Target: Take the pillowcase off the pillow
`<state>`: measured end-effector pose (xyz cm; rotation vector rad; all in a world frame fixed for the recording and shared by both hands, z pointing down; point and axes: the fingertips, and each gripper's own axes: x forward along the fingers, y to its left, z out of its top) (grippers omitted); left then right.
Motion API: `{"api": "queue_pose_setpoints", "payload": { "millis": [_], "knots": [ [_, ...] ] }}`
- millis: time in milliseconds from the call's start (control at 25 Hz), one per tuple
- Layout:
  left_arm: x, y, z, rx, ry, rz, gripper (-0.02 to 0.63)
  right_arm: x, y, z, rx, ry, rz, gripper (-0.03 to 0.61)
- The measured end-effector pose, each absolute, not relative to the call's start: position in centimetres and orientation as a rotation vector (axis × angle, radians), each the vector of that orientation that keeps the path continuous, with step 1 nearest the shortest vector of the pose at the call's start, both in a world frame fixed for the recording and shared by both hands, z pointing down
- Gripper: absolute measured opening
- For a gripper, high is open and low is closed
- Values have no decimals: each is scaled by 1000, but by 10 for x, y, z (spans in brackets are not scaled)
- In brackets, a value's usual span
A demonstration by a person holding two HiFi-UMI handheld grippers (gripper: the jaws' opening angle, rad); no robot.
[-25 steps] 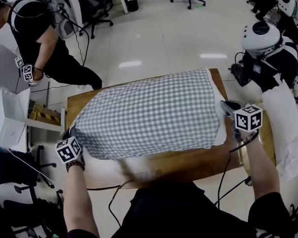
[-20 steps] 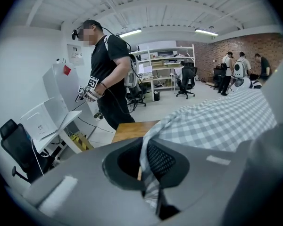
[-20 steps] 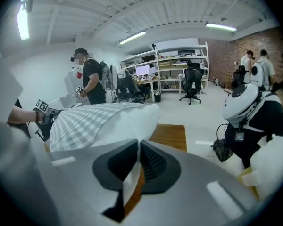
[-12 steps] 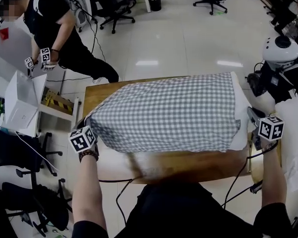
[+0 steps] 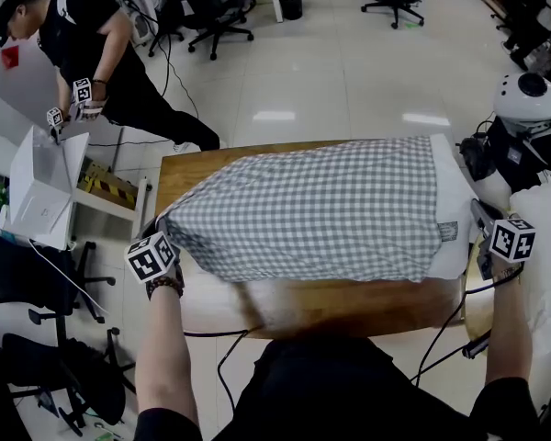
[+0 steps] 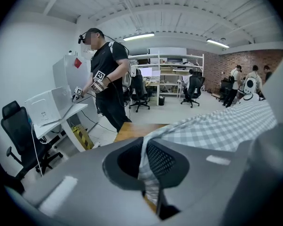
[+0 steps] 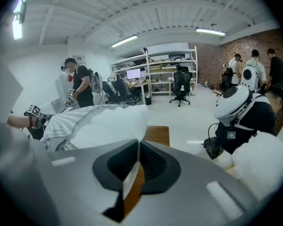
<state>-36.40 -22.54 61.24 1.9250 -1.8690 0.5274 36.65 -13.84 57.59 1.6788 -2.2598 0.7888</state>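
Both hand-held grippers clamped: L (image 5: pixel 158 228) on pillowcase (image 5: pixel 321 209), R (image 5: pixel 477 211) on pillow (image 5: pixel 452 200)

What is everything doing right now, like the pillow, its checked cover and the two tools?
Pillowcase: covers most of the pillow, left corner pinched.
Pillow: lying on the table, white end poking out on the right, corner pinched.
Left tool: shut on the pillowcase.
Right tool: shut on the pillow.
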Motion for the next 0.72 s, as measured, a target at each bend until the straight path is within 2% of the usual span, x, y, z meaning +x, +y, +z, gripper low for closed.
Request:
{"api": "queue_pose_setpoints", "payload": {
  "millis": [360, 720],
  "knots": [
    [-370, -231, 607, 1930, -1865, 512, 6, 379, -137, 575, 1720, -2221, 825, 11],
    [-343, -236, 615, 2001, -1776, 564, 6, 380, -139, 606, 1652, -2161, 889, 12]
  ]
}}
